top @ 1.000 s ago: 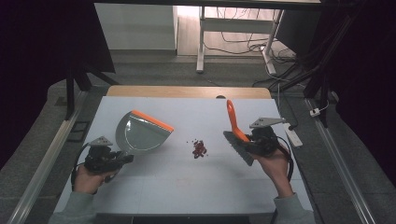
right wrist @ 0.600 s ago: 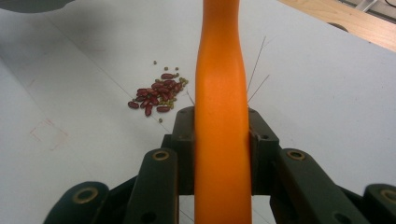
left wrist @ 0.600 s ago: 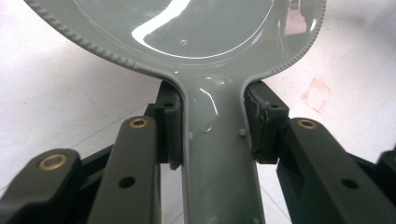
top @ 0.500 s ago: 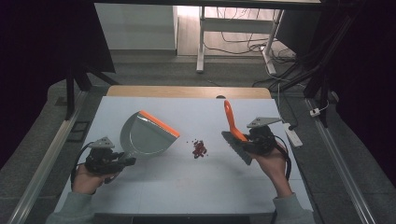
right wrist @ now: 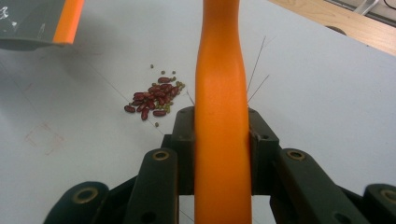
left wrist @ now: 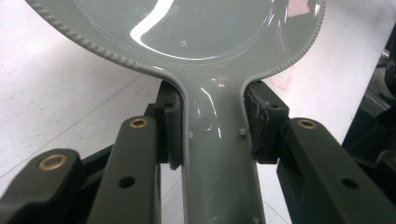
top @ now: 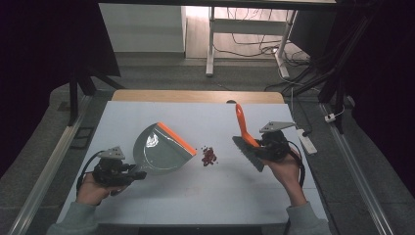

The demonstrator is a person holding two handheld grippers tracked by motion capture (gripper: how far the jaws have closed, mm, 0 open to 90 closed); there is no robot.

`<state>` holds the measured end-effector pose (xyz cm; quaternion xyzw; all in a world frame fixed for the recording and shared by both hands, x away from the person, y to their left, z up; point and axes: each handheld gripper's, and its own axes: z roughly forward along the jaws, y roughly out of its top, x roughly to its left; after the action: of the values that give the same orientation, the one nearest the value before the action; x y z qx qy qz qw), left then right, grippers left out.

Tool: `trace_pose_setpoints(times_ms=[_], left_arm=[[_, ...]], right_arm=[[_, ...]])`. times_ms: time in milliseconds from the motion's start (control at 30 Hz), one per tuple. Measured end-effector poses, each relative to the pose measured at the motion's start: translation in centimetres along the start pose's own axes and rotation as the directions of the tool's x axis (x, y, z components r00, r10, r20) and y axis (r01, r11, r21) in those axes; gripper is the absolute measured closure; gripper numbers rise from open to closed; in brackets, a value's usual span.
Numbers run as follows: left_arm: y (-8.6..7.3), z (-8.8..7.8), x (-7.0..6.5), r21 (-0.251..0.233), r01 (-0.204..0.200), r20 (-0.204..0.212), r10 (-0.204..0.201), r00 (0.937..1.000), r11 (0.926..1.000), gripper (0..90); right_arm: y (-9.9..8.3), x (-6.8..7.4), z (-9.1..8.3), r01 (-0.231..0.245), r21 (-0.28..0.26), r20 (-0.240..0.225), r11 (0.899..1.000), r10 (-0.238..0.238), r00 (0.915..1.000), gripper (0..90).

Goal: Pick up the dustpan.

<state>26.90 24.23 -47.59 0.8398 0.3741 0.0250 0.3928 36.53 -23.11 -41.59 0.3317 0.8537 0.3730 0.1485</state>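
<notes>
You hold a glossy grey plastic dustpan [top: 159, 149] with an orange front lip, and a brush [top: 244, 139] with an orange handle and dark grey bristles. Both tools' jaws are black. Dark red beans and small green ones [right wrist: 154, 98] speckle your white table [top: 161, 196], wood-edged at the far side.
</notes>
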Motion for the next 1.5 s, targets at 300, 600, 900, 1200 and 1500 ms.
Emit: trace_pose_setpoints(times_ms=[300,600,900,1200,1500], left_arm=[[0.5,0.1,-1.2,0.037,-0.051,0.050,0.049,0.9975,0.9980,61.5],[0.9,0.4,-2.3,0.092,-0.107,0.082,0.100,0.9917,0.9899,61.5],[0.7,0.9,-2.1,0.157,-0.097,0.054,0.090,0.9945,0.9828,61.5],[0.4,1.3,-1.9,0.213,-0.099,0.076,0.084,0.9935,0.9721,61.5],[0.0,2.5,-1.6,0.272,-0.104,0.083,0.084,0.9930,0.9566,61.5]], right_arm=[[0.2,0.1,0.2,0.007,-0.008,-0.007,1.000,-0.007,1.0000,70.6],[0.2,-0.1,0.5,0.014,-0.001,-0.011,1.000,-0.014,0.9998,70.6],[0.3,0.0,0.9,0.026,0.002,-0.012,1.000,-0.026,0.9996,70.5],[0.6,0.2,1.0,0.028,-0.010,-0.017,1.000,-0.028,0.9995,70.6],[1.1,0.8,2.1,0.056,0.003,-0.024,0.998,-0.056,0.9981,70.6]])
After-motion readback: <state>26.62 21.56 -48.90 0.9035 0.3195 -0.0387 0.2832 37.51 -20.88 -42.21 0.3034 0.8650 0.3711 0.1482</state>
